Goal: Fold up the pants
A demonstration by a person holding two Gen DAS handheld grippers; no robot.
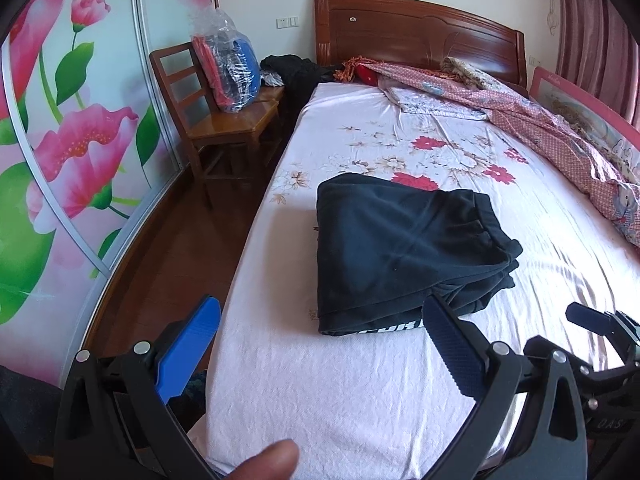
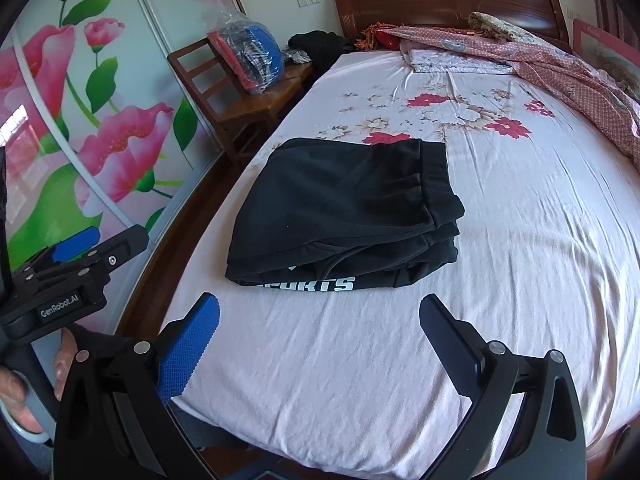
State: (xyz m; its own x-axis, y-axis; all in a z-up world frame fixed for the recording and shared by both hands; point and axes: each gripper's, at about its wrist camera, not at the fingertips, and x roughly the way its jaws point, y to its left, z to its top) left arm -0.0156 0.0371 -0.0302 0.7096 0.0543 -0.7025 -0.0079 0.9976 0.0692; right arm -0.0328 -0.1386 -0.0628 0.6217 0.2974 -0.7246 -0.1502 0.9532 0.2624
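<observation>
Black pants point(image 1: 404, 252) point(image 2: 344, 216) lie folded into a thick rectangle on the bed, with white lettering showing along the near edge. My left gripper point(image 1: 320, 316) hangs open over the bed's near left edge, short of the pants, with nothing between its blue fingers. My right gripper point(image 2: 320, 312) is open too, just in front of the lettered edge and not touching the cloth. In the right wrist view the left gripper point(image 2: 80, 256) appears at the far left, held by a hand point(image 2: 24, 392).
The bed point(image 1: 360, 380) has a pink flowered sheet and a wooden headboard point(image 1: 420, 28). A crumpled patterned quilt point(image 1: 540, 120) runs along the far right side. Left of the bed stand a wooden chair point(image 1: 212, 120) with a plastic bag of clothes point(image 1: 228, 68) and a flowered wardrobe door point(image 1: 60, 140).
</observation>
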